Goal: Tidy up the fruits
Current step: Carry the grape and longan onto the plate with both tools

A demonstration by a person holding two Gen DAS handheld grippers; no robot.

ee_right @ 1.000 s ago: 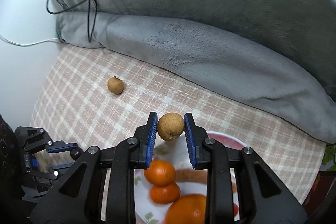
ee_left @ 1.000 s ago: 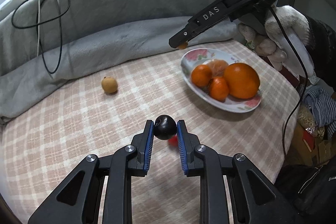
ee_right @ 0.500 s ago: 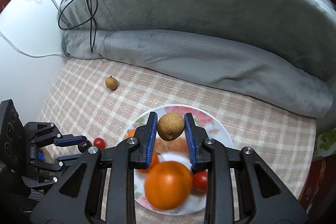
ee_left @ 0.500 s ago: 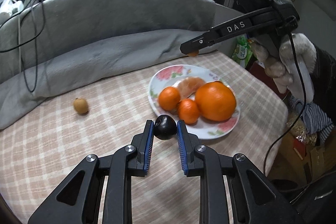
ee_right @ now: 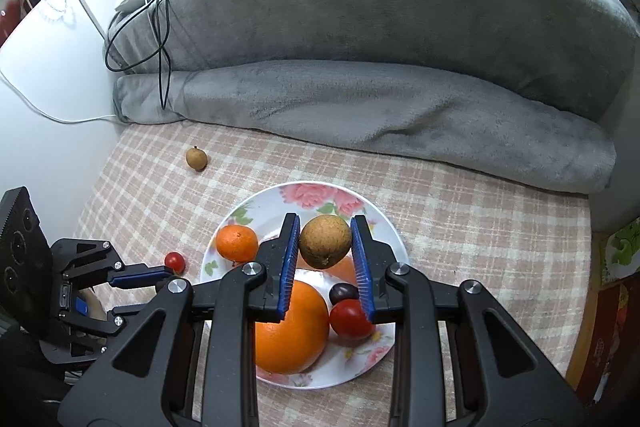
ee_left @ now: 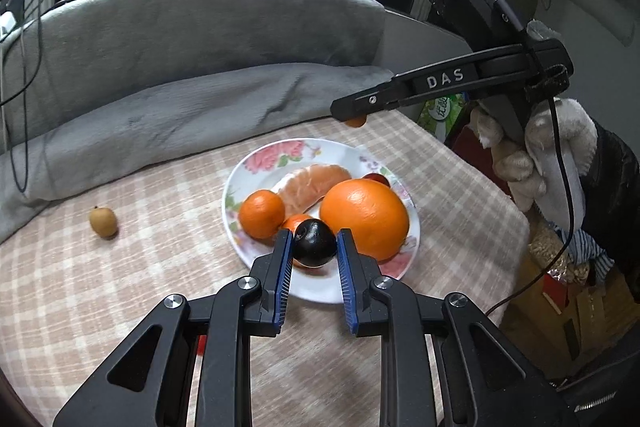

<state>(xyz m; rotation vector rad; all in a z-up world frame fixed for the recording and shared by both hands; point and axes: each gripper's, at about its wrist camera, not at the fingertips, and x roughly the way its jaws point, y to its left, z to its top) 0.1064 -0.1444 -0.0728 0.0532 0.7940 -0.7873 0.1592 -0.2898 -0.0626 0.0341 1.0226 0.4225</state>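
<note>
**Two held fruits over a crowded plate: roll-off and collision risk**

Landmark: the floral plate (ee_right: 384, 227).

The left tool (ee_left: 311, 251) pinches a dark round fruit (ee_left: 314, 242) between its blue pads, held above the plate's near rim. The right tool (ee_right: 325, 243) pinches a brown longan (ee_right: 325, 241) above the middle of the plate. Neither fruit is released yet.

On the plate: a large orange (ee_right: 290, 327), a small mandarin (ee_right: 237, 243), a peeled citrus segment (ee_left: 314, 179), a red tomato (ee_right: 350, 319) and a dark plum-like fruit (ee_right: 343, 291), the last two touching at the plate's right side. Free floor on the plate is scarce.

Off the plate: a second longan (ee_right: 196, 159) lies well to its left on the checked surface (ee_right: 480, 227); a cherry tomato (ee_right: 175, 262) sits just beside the plate's left rim, close to the left tool.

Assessed risks:
- Either round fruit, released from height, may bounce off the large orange and roll over the shallow rim.
- Dropping the dark fruit near the rim favours escape onto the surface.
- Both tools converge on one plate; simultaneous lowering could make them clash.
- Hard pinching may bruise soft fruit.
- The left tool could knock the cherry tomato further away.
</note>
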